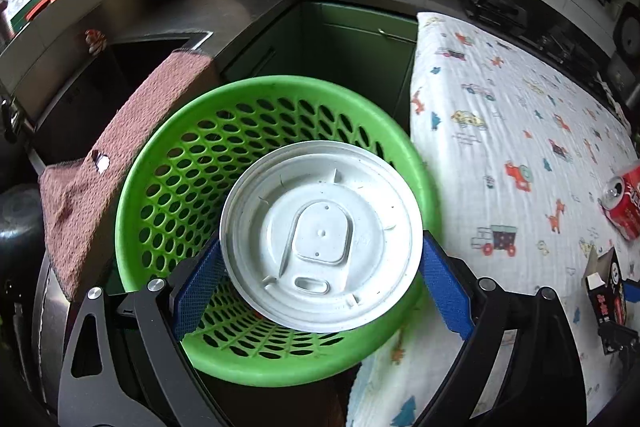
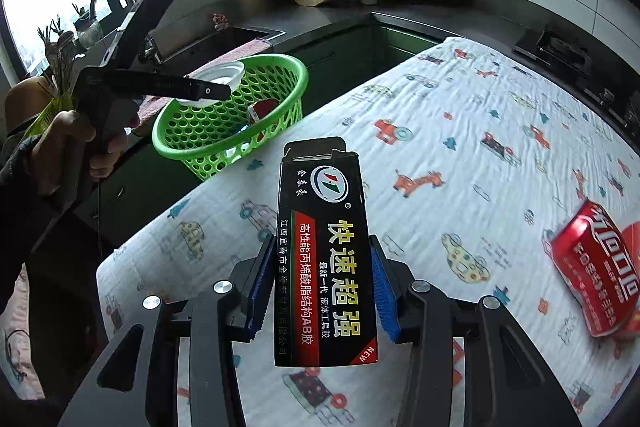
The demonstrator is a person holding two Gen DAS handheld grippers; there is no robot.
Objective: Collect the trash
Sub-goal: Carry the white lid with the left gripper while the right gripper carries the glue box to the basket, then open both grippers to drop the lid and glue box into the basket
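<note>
With the left gripper [image 1: 320, 267] clamping a white lid [image 1: 321, 235] over the green basket [image 1: 132, 195] at the bench's left edge, release comes next, while the right gripper [image 2: 320, 291] holds a black glue box [image 2: 326, 267] above the bench.

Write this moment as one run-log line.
left hand-held gripper: holds white lid over green basket | right hand-held gripper: holds black glue box
</note>
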